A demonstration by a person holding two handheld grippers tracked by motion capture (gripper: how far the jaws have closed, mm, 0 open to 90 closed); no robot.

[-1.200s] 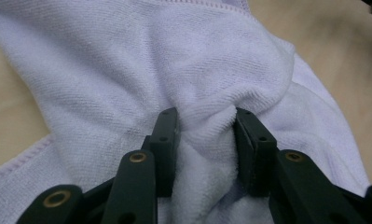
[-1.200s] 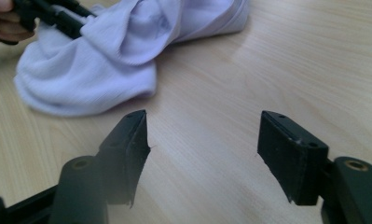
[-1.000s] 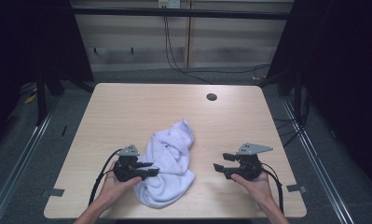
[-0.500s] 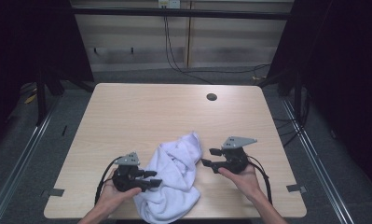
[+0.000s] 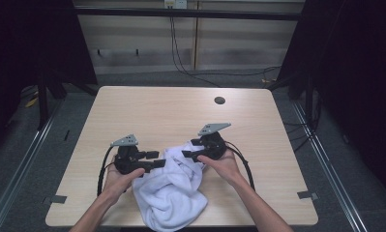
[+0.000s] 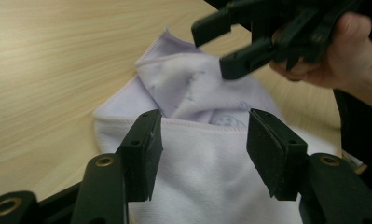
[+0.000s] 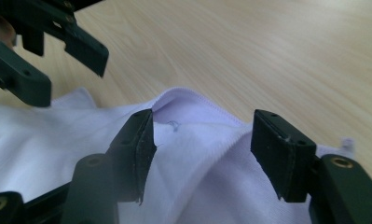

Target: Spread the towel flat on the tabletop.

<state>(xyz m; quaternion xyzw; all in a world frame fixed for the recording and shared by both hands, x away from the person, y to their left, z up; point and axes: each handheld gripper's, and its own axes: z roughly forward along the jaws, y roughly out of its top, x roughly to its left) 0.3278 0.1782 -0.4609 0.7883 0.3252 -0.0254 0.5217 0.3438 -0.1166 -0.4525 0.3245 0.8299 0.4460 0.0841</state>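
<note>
Towel [image 5: 173, 193] bunched on table [image 5: 147, 111] — nothing gripped.
Left gripper [image 5: 152, 160] just opened wide; right gripper [image 5: 189, 149] is spread wide — cloth lies between both.

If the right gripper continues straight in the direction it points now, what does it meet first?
Most likely the white towel: the right gripper has open jaws, and the towel's raised fold lies directly ahead between them. The left gripper is farther, off to one side.

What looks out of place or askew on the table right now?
Only the white towel: it lies crumpled in a heap, and its near end hangs over the table edge. Both the left gripper and right gripper are open over it.
</note>
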